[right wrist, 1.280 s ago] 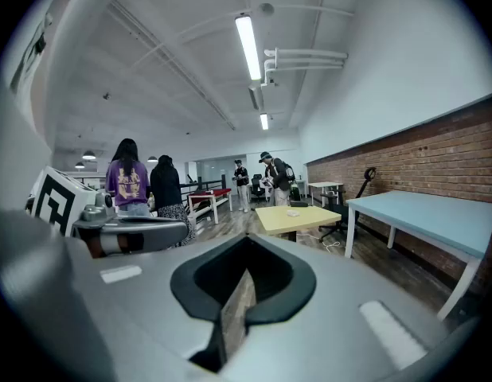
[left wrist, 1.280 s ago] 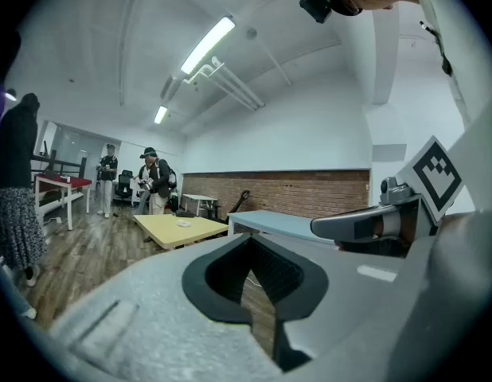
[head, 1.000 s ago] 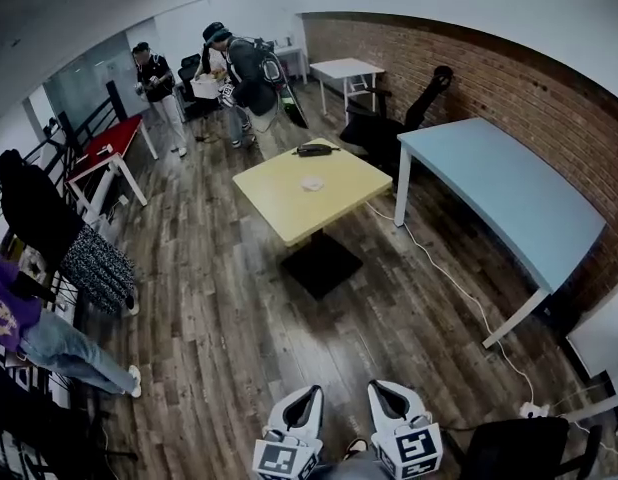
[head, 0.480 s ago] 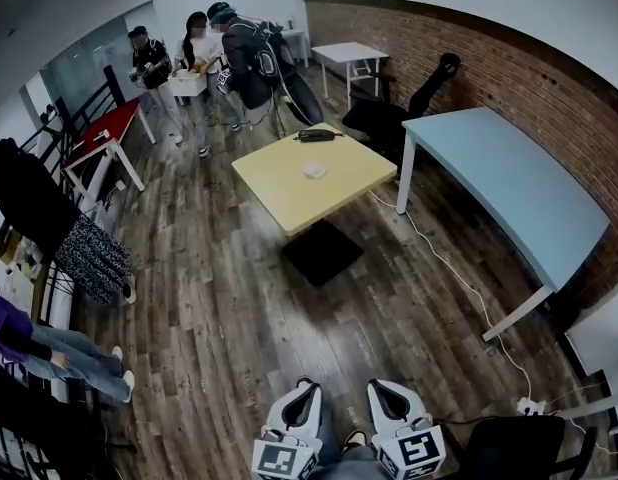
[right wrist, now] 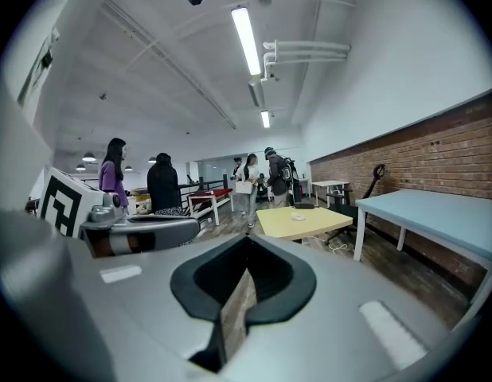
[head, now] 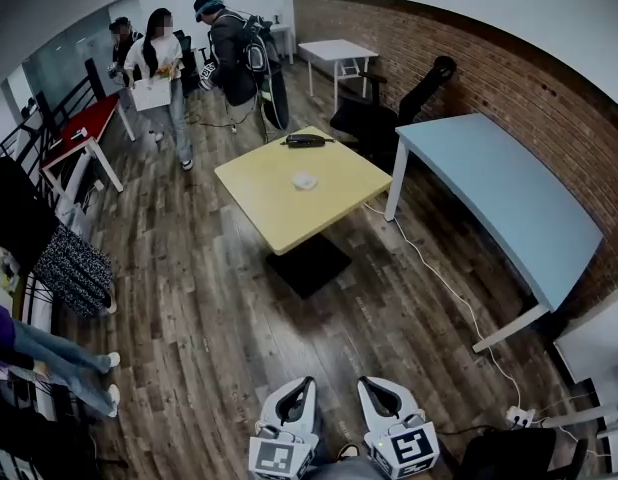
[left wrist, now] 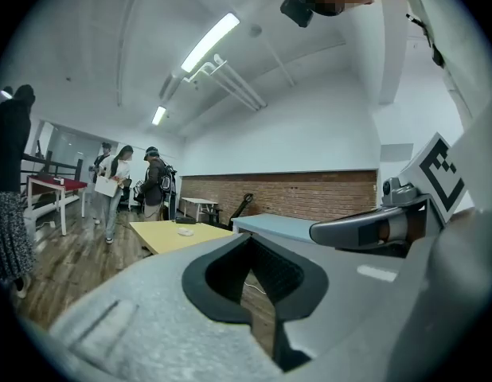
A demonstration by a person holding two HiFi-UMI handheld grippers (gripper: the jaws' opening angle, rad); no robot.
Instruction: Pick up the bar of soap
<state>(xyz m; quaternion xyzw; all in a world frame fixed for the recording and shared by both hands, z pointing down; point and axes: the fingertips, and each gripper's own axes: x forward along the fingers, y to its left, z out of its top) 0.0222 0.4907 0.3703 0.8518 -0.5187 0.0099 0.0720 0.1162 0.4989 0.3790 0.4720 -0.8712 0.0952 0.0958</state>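
Note:
The bar of soap [head: 304,181] is a small white piece lying near the middle of the yellow square table [head: 269,203], far ahead of me across the wooden floor. It also shows as a pale spot in the left gripper view, soap [left wrist: 185,231], and in the right gripper view, soap [right wrist: 297,216]. My left gripper [head: 305,388] and right gripper [head: 371,387] hang side by side at the bottom of the head view, well short of the table. Both have their jaws shut and hold nothing.
A black device [head: 305,141] lies at the yellow table's far edge. A light blue table [head: 489,188] stands along the brick wall on the right, with a black chair [head: 374,118] and a floor cable [head: 439,278]. Several people [head: 229,53] stand beyond; a red table [head: 79,133] is at left.
The head view has shifted, and the yellow table now sits slightly further left in it. The people at the back have moved left. Both grippers stay low and shut.

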